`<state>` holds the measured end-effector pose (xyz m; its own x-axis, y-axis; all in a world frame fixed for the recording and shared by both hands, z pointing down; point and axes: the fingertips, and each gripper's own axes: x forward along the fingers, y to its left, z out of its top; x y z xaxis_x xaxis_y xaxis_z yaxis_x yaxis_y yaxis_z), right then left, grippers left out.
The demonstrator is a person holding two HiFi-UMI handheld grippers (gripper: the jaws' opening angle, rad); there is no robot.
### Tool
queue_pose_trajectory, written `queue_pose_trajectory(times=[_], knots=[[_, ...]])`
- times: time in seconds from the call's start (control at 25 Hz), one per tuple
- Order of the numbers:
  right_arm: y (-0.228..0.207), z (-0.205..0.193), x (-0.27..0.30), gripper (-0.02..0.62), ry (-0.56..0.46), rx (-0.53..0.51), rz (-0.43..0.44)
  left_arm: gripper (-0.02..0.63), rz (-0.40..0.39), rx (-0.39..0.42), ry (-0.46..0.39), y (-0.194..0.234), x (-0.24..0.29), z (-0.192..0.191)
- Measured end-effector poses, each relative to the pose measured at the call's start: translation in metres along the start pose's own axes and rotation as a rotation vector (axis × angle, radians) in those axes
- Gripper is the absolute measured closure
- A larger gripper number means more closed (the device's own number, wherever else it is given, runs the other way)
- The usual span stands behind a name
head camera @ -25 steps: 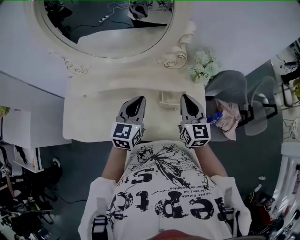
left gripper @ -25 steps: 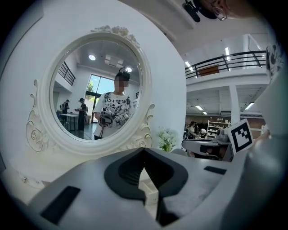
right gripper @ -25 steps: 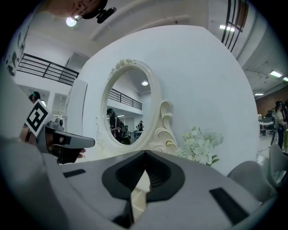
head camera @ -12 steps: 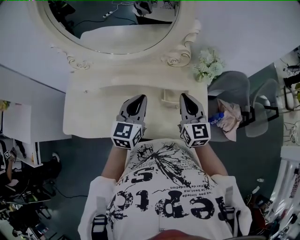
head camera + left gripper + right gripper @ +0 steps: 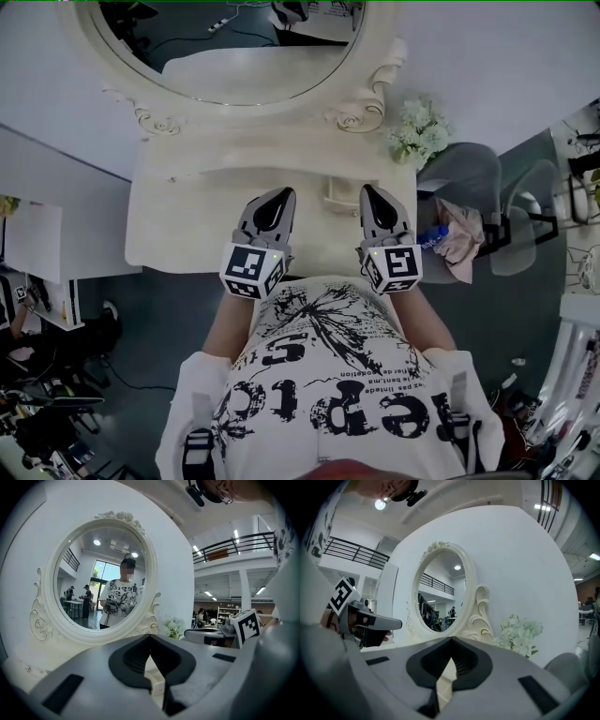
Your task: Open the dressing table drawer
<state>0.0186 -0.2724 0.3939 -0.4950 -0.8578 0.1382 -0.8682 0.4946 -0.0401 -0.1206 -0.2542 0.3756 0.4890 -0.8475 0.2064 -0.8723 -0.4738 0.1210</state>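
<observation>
Holding the grey, marker-cubed left claw (image 5: pixel 280 195) and the matching right claw (image 5: pixel 369 192) side by side, pointing forward, jaws pressed together, empty.

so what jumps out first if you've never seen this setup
The big oval mirror in its carved white frame fills the top of the head view, above the cream dressing table. Close to the person, the left gripper and right gripper hover side by side over the tabletop, jaws together. White flowers stand by its right back corner.

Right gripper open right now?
No, in the right gripper view the right gripper has its fingers meeting at the tips with nothing between them.
</observation>
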Motion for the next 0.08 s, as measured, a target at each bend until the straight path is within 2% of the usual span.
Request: queue_pose_trajectory(times=[0.08], knots=[[-0.0007,0.0011,0.0014,0.578,-0.003,0.001,0.0,0.592,-0.006,0.0,-0.01,-0.0013,0.0002,0.004]])
